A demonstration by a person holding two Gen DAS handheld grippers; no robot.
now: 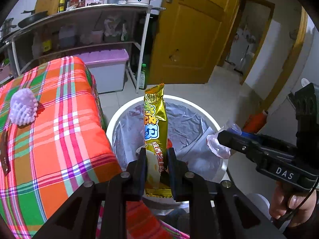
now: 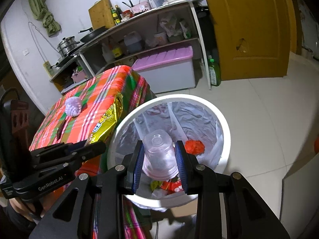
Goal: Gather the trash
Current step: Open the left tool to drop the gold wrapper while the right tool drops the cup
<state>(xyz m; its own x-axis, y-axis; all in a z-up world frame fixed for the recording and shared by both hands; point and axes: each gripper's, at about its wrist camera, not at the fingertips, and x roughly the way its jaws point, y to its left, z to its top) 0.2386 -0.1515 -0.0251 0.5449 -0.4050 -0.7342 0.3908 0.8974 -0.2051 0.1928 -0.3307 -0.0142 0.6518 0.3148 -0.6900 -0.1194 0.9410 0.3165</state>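
My left gripper (image 1: 156, 160) is shut on a gold snack wrapper (image 1: 155, 123) and holds it upright over the white trash bin (image 1: 113, 123). My right gripper (image 2: 160, 159) is shut on a clear plastic cup (image 2: 159, 155), held upside down over the same bin (image 2: 223, 119). The right gripper (image 1: 221, 139) with the cup (image 1: 217, 149) also shows at the right of the left wrist view. The left gripper (image 2: 99, 148) and wrapper (image 2: 107, 121) show at the left of the right wrist view. The bin is lined with a clear bag and holds red and yellow wrappers (image 2: 194, 147).
A table with an orange plaid cloth (image 1: 59, 129) stands left of the bin. A purple foam fruit net (image 1: 23, 109) and a dark brown wrapper (image 1: 4, 159) lie on it. Kitchen shelves (image 1: 89, 29), a lilac-lidded storage box (image 1: 107, 67) and a yellow door (image 1: 189, 39) stand behind.
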